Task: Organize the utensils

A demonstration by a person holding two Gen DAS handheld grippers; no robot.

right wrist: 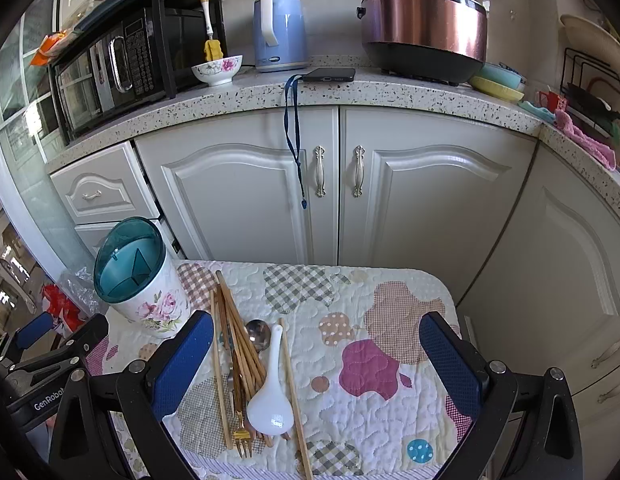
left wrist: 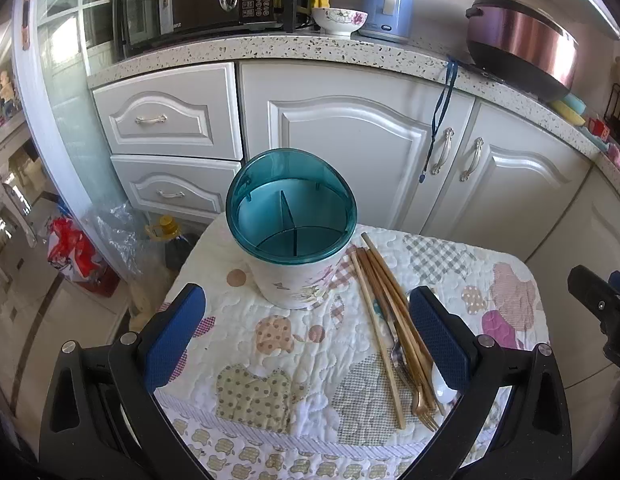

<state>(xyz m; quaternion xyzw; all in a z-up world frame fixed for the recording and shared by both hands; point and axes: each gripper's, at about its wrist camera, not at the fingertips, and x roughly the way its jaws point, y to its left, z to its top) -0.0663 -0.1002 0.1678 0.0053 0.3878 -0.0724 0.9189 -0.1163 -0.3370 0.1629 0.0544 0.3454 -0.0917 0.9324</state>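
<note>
A white floral utensil holder (left wrist: 291, 276) with a teal divided rim stands empty at the back left of the quilted table; it also shows in the right wrist view (right wrist: 149, 300). To its right lies a pile of utensils: wooden chopsticks (left wrist: 384, 312) (right wrist: 239, 344), a white ceramic spoon (right wrist: 269, 396) (left wrist: 442, 384), a metal spoon (right wrist: 257, 334) and a gold fork (right wrist: 241, 436) (left wrist: 424, 408). My left gripper (left wrist: 307, 336) is open and empty, just in front of the holder. My right gripper (right wrist: 316, 364) is open and empty above the table, its left finger (right wrist: 181, 364) beside the pile.
White kitchen cabinets (right wrist: 338, 184) stand close behind the table, under a speckled counter with a microwave (right wrist: 109, 68), bowl (right wrist: 215, 68), blue kettle (right wrist: 279, 32), phone (right wrist: 330, 74) and rice cooker (right wrist: 424, 28). Bags (left wrist: 77, 252) lie on the floor to the left.
</note>
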